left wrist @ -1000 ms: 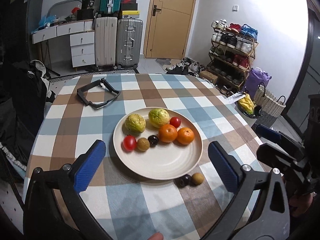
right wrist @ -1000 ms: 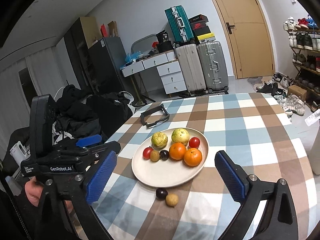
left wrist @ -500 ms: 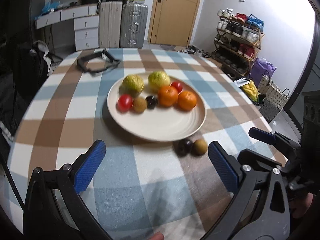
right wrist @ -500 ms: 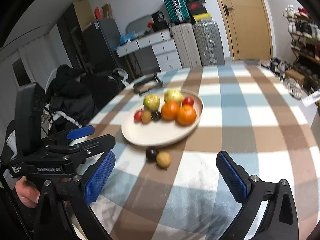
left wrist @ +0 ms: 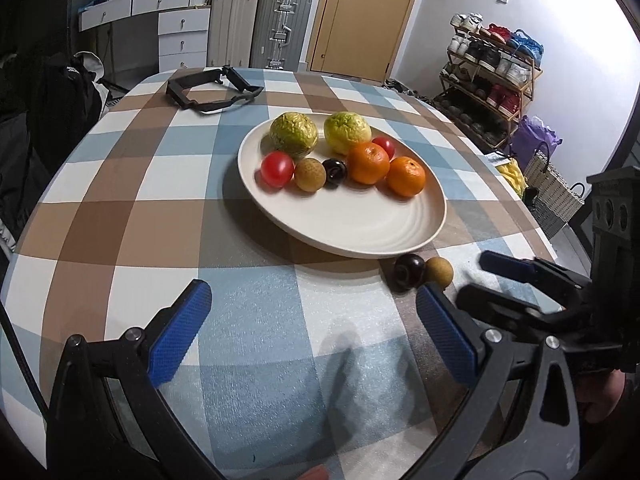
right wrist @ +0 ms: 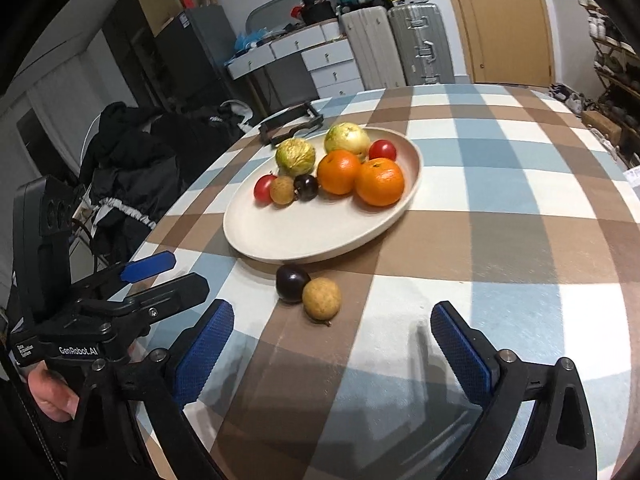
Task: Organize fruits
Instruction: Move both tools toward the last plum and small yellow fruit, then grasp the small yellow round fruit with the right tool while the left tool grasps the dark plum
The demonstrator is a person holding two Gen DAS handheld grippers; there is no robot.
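Note:
A cream plate (left wrist: 360, 232) (right wrist: 288, 236) on the checked tablecloth holds two green-yellow fruits, two oranges (right wrist: 379, 182), two red tomatoes, a brown longan and a dark purple fruit. Off the plate, near its front rim, lie a second dark purple fruit (right wrist: 292, 282) (left wrist: 409, 271) and a second brown longan (right wrist: 322, 298) (left wrist: 439, 272), touching. My right gripper (right wrist: 332, 324) hovers just short of them, its jaws wide and closing, nothing pressed between the pads. My left gripper (left wrist: 312, 312) stands open and empty over bare cloth, left of the loose fruits.
A black strap-like frame (left wrist: 212, 92) lies at the table's far side. Dark clothing (right wrist: 132, 160) hangs beside the table's left edge. Suitcases (left wrist: 280, 28), drawers, a door and a shoe rack (left wrist: 492, 80) stand behind. A wicker basket (left wrist: 552, 192) sits on the floor.
Both grippers have sunk toward the table and tipped further down. The plate and the two loose fruits now sit much closer and larger in both views.

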